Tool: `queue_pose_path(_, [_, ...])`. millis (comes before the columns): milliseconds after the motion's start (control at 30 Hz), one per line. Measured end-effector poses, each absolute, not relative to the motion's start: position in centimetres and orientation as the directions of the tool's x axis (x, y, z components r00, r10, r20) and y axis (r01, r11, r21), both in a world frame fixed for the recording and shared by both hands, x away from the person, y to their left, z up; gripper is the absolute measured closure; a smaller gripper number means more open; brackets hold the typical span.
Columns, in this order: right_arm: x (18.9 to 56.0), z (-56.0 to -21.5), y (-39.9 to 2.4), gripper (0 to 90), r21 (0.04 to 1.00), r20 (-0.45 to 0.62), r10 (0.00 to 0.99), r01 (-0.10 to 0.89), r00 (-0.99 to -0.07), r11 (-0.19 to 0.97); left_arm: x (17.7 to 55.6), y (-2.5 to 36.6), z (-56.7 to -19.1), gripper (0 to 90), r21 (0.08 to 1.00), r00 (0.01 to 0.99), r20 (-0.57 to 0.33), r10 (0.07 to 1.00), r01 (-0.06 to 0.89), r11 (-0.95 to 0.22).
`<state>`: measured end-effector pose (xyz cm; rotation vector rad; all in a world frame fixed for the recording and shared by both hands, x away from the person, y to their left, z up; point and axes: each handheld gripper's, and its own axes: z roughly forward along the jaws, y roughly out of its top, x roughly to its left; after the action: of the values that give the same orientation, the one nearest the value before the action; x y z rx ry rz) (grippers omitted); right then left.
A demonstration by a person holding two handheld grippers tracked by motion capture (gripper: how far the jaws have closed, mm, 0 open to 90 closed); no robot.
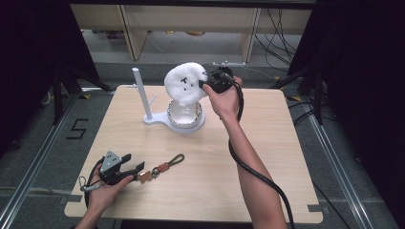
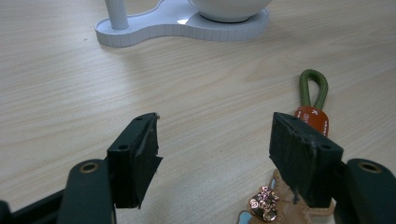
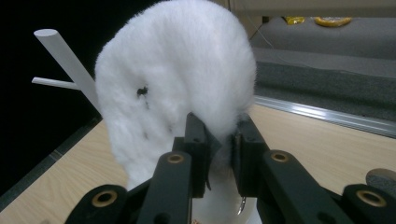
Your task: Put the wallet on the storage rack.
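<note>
A fluffy white plush (image 1: 184, 84) with small black marks hangs above the white bowl (image 1: 185, 117) of a white stand. My right gripper (image 1: 205, 84) is shut on the plush's right edge; in the right gripper view the black jaws pinch the fur (image 3: 187, 79) between them, gripper (image 3: 219, 144). My left gripper (image 1: 136, 169) rests near the table's front left with its jaws open, gripper (image 2: 215, 144), and nothing between them. A keychain (image 1: 165, 167) with a green cord loop (image 2: 313, 86), an orange tag (image 2: 312, 119) and copper charms (image 2: 264, 205) lies just by its right jaw.
The white stand has an upright post (image 1: 141, 93) with a side peg, left of the bowl, on a flat base (image 2: 154, 30). The wooden table (image 1: 267, 157) stands on a grey floor; shelving and cables lie beyond the far edge.
</note>
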<state>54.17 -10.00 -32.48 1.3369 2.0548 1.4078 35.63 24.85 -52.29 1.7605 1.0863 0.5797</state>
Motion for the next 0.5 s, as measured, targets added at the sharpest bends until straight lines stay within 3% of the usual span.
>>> queue_pose_path(500, [55.3,-33.6,-8.9,79.2,0.848,0.247,0.825,0.525,-0.508,0.069,35.6,24.8,-52.3,32.2,0.898,0.493,-0.081,0.866,0.413,-0.151])
